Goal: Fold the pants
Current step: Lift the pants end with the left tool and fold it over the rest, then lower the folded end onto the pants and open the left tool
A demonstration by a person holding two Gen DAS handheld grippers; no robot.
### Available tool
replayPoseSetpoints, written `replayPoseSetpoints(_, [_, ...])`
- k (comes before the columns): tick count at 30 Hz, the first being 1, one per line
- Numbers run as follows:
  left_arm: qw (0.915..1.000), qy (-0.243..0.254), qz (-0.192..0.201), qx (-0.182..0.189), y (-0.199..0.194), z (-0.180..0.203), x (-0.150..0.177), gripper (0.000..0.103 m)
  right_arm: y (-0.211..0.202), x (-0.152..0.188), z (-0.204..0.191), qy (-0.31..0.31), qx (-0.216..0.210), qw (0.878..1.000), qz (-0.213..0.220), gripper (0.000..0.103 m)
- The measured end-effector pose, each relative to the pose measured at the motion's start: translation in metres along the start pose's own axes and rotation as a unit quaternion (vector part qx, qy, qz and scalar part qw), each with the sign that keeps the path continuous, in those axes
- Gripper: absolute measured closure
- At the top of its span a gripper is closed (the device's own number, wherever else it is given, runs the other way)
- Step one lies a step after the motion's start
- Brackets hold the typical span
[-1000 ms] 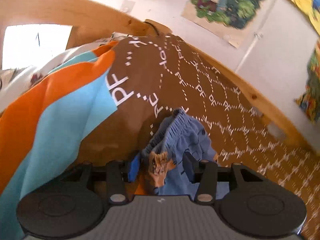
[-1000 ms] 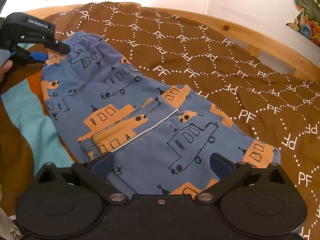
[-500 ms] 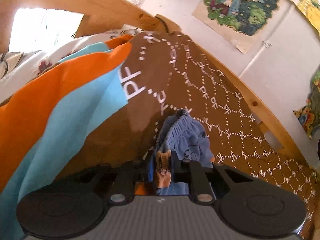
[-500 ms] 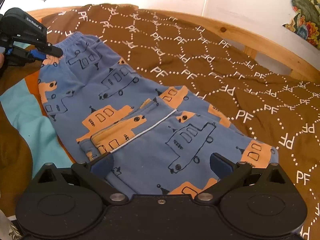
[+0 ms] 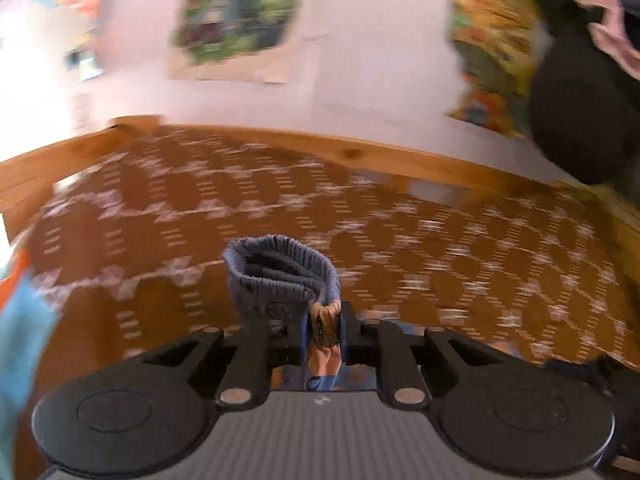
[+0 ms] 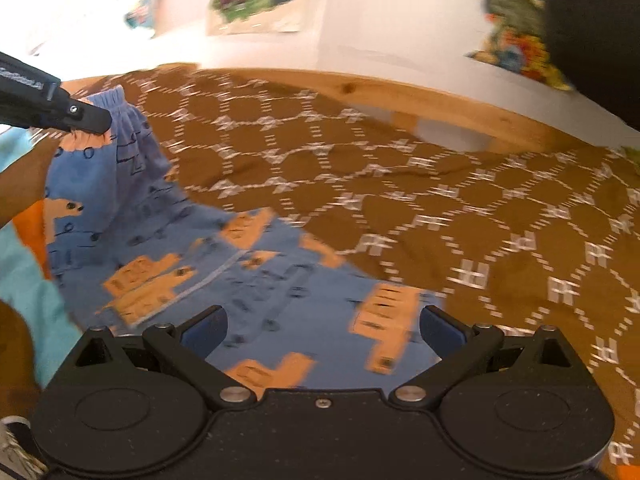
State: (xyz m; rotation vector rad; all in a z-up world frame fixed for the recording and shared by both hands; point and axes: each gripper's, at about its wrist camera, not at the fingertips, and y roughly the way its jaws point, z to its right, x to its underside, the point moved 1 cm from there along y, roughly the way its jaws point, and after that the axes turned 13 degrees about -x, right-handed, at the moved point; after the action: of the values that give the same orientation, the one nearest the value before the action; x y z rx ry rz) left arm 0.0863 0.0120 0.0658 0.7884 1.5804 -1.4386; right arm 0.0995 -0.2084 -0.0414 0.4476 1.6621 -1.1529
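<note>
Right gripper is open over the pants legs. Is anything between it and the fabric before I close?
Nothing visible. The right gripper hangs open directly over the pants, with only fabric between its fingers. The left gripper grips the waistband.

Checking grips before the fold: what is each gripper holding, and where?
Left gripper pinches the pants at the elastic waistband. Right gripper is open, holding nothing.
</note>
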Motion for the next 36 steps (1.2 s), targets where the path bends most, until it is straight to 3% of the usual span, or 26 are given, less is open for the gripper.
replayPoseSetpoints(3, [0.9978, 0.030, -0.003, 0.059, -0.002, 0.041, -0.004, 0.087, -0.014, 0.005, 0.024, 0.013, 0.028, 1.000, 0.001, 0.001])
replayPoseSetpoints(7, [0.9888, 0.057, -0.024, 0.136, 0.005, 0.093, 0.004, 0.087, -0.031, 0.016, 0.054, 0.021, 0.074, 0.997, -0.003, 0.001])
replayPoseSetpoints(12, [0.9754, 0.083, -0.059, 0.195, 0.015, 0.149, 0.035, 0.086, -0.054, 0.034, 0.091, 0.052, 0.131, 0.990, -0.011, 0.001])
replayPoseSetpoints(15, [0.9604, 0.119, -0.104, 0.229, 0.029, 0.173, 0.060, 0.074, -0.060, 0.043, 0.104, 0.072, 0.141, 0.987, -0.020, 0.001])
replayPoseSetpoints(17, [0.9542, 0.129, -0.136, 0.233, 0.034, 0.176, 0.073, 0.050, -0.060, 0.047, 0.108, 0.080, 0.140, 0.987, -0.026, 0.001])
replayPoseSetpoints(20, [0.9550, 0.128, -0.128, 0.235, 0.028, 0.160, 0.083, 0.038, -0.059, 0.047, 0.112, 0.088, 0.128, 0.988, -0.025, 0.001])
replayPoseSetpoints(25, [0.9588, 0.139, -0.133, 0.209, 0.020, 0.125, 0.087, 0.037, -0.049, 0.026, 0.113, 0.125, 0.060, 0.990, 0.003, 0.002])
replayPoseSetpoints(29, [0.9676, 0.092, -0.154, 0.178, 0.029, 0.097, 0.086, 0.034, -0.025, 0.008, 0.104, 0.139, 0.001, 0.990, 0.007, 0.007])
replayPoseSetpoints(31, [0.9659, 0.079, -0.182, 0.166, 0.037, 0.087, 0.089, 0.034, -0.011, 0.006, 0.098, 0.122, 0.010, 0.992, -0.015, 0.007])
replayPoseSetpoints(33, [0.9639, 0.080, -0.191, 0.167, 0.041, 0.081, 0.090, 0.034, 0.004, 0.012, 0.095, 0.094, 0.059, 0.992, -0.062, 0.007])
replayPoseSetpoints(36, [0.9639, 0.101, -0.188, 0.159, 0.036, 0.078, 0.085, 0.034, -0.006, 0.020, 0.101, 0.097, 0.116, 0.986, -0.067, 0.007])
